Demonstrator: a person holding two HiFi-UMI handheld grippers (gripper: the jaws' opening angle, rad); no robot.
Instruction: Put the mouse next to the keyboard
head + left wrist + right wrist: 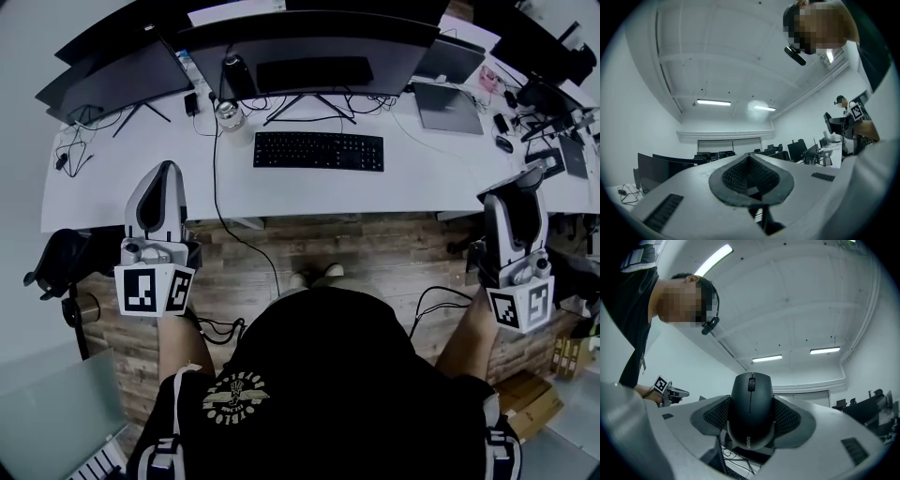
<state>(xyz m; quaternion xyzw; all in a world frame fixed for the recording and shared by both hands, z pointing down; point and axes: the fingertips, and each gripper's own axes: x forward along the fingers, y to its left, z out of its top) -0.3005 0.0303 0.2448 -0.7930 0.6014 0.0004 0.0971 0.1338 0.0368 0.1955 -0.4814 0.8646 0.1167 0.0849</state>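
now our right gripper (518,202) clamps the black mouse (751,411) (left gripper (751,178) pinched together, empty), keyboard (319,150) far on the desk (422,178).

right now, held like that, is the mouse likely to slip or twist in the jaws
Probably rigid: the mouse shows no dent where the right gripper clamps it. Its smooth curved sides might slip, though the ribbed pads should help. Small, no cord showing, so likely light.
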